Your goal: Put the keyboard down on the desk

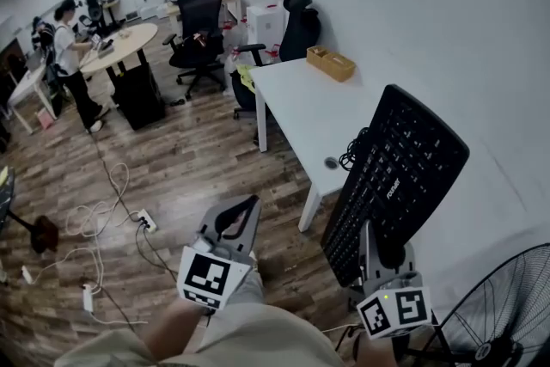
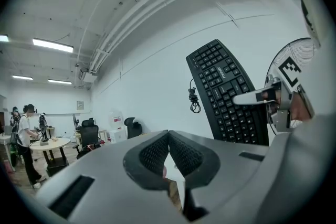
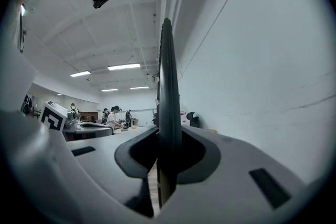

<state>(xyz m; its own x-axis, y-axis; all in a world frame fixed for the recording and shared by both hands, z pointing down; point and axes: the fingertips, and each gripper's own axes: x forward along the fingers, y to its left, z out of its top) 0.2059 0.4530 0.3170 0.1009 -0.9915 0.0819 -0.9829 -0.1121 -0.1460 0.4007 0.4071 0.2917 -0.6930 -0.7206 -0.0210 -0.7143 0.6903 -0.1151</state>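
Keyboard [image 1: 397, 172] is in the air, steeply tilted, at 4 o'clock from the white worktop [image 1: 296, 94]. Right gripper [image 1: 381, 247] jaws pinch one edge near its lower end. Left gripper [image 1: 230, 226] jaws are pressed together, empty. Judged light, stiff, smooth plastic. An edge grip may let it swing, and the coiled cable [image 1: 354, 149] could snag.

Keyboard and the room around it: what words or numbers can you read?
Keyboard: one white brand word, too blurred to read; the key letters are too small.
Water cooler: red label, too small to read.
Nothing else can be read.
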